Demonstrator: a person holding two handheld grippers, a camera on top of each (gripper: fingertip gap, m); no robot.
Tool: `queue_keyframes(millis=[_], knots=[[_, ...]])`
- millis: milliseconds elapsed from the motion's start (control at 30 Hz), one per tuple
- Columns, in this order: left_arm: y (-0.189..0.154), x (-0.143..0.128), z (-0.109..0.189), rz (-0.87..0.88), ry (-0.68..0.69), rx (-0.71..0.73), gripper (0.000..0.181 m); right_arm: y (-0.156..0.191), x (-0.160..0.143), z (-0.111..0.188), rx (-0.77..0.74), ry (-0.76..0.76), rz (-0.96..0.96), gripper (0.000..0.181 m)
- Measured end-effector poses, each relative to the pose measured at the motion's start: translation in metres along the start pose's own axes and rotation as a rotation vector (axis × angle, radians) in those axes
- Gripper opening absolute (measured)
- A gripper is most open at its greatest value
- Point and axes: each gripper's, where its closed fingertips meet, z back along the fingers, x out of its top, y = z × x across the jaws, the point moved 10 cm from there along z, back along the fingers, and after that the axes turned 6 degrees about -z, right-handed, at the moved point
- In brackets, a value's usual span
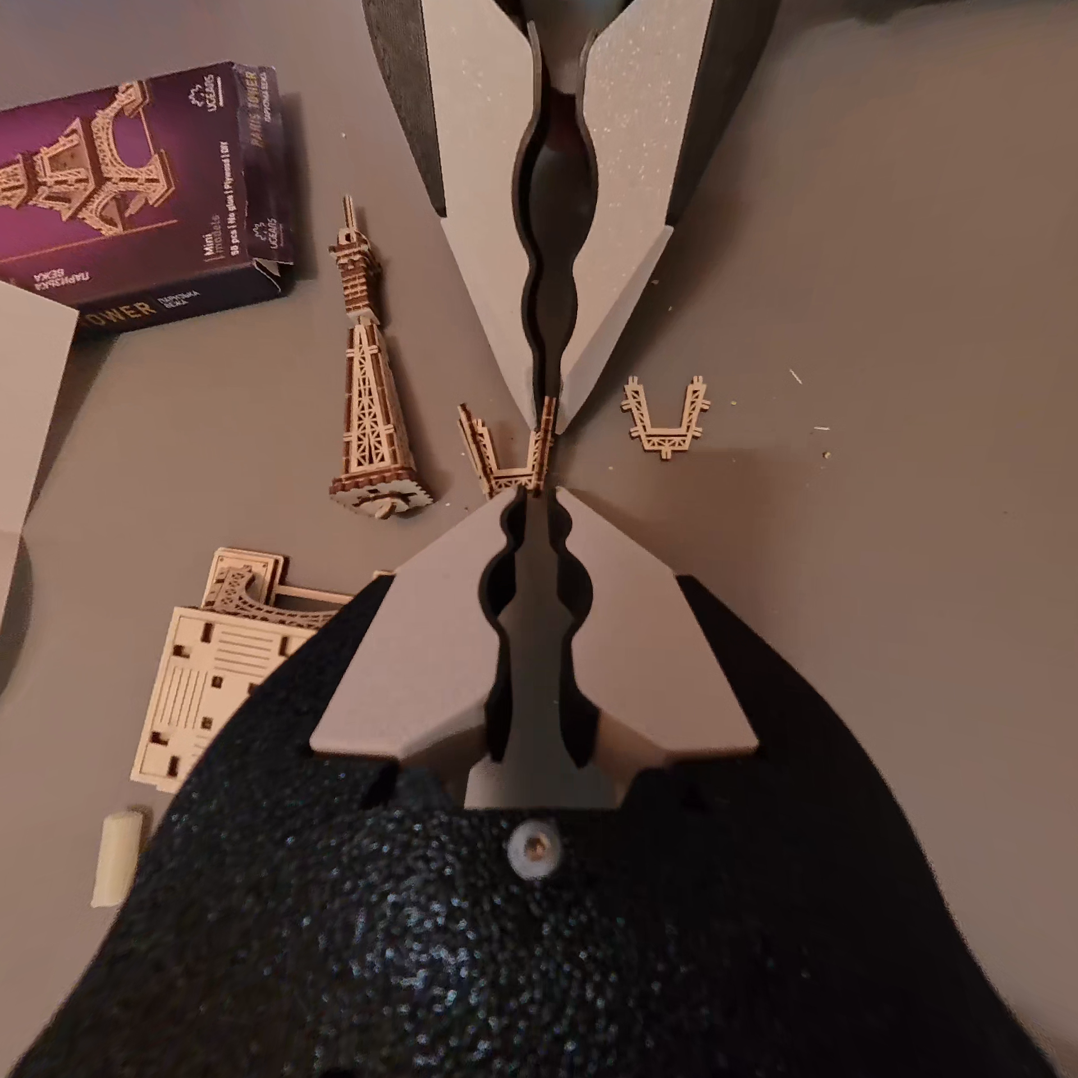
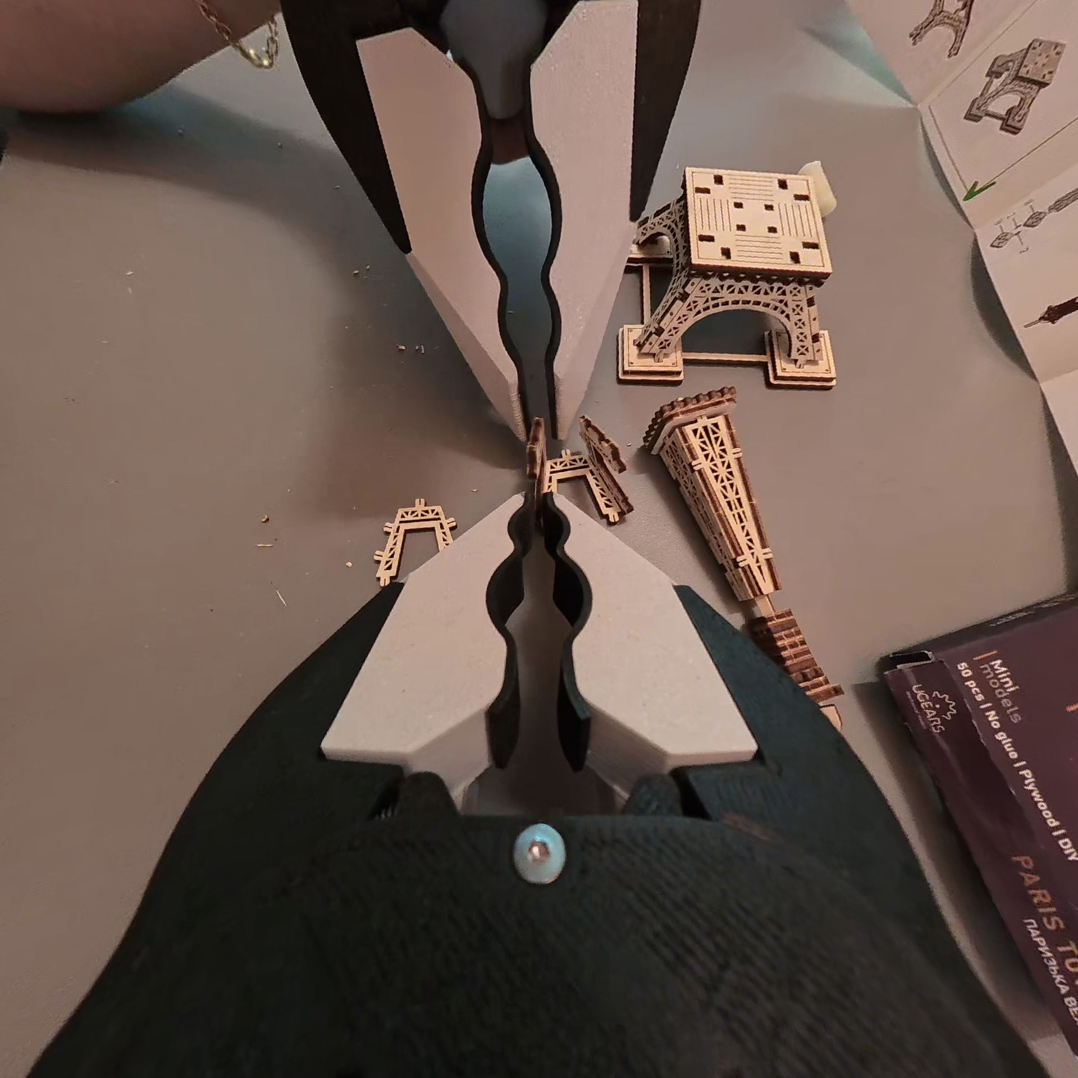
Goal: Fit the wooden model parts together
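Observation:
A small wooden lattice assembly [image 1: 507, 461] of U-shaped pieces stands on the grey table between both grippers; it also shows in the right wrist view [image 2: 574, 469]. My left gripper [image 1: 535, 496] is shut on the near end of its edge-on side piece. My right gripper [image 2: 539, 504] is shut on the same piece from the opposite side. Each gripper shows tip to tip in the other's view: the right gripper [image 1: 547, 423] and the left gripper [image 2: 539, 429]. A loose U-shaped lattice piece [image 1: 665, 423] lies flat beside them, also in the right wrist view [image 2: 414, 539].
The tower spire [image 1: 373, 385] lies on its side near the assembly [image 2: 723, 501]. The arched tower base [image 2: 735, 280] stands beyond it. A purple box [image 1: 134, 186], a folded instruction sheet [image 2: 1021, 175] and a small white stick [image 1: 116, 857] lie around. A person's arm [image 2: 58, 52] is at the back. Only a small space, under 4 cm, lies between the two pairs of fingers. The small white stick [image 1: 116, 857] is about equally far from each gripper, around 20 centimeters. Seen from the right wrist view [image 2: 817, 186] as well.

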Motion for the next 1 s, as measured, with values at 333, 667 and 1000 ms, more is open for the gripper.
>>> queue_keyframes(millis=[333,667,1000], knots=[[-0.002,-0.001,-0.005,-0.028,-0.022,0.018,0.001,-0.001,0.000,0.000,0.011,0.002,-0.015,0.001],[0.004,0.011,-0.006,-0.066,0.118,-0.032,0.001,0.001,0.000,-0.001,-0.009,0.005,0.009,0.002],[0.006,0.012,-0.006,0.007,0.130,-0.061,0.001,0.000,0.000,0.000,0.002,-0.001,-0.005,0.000]])
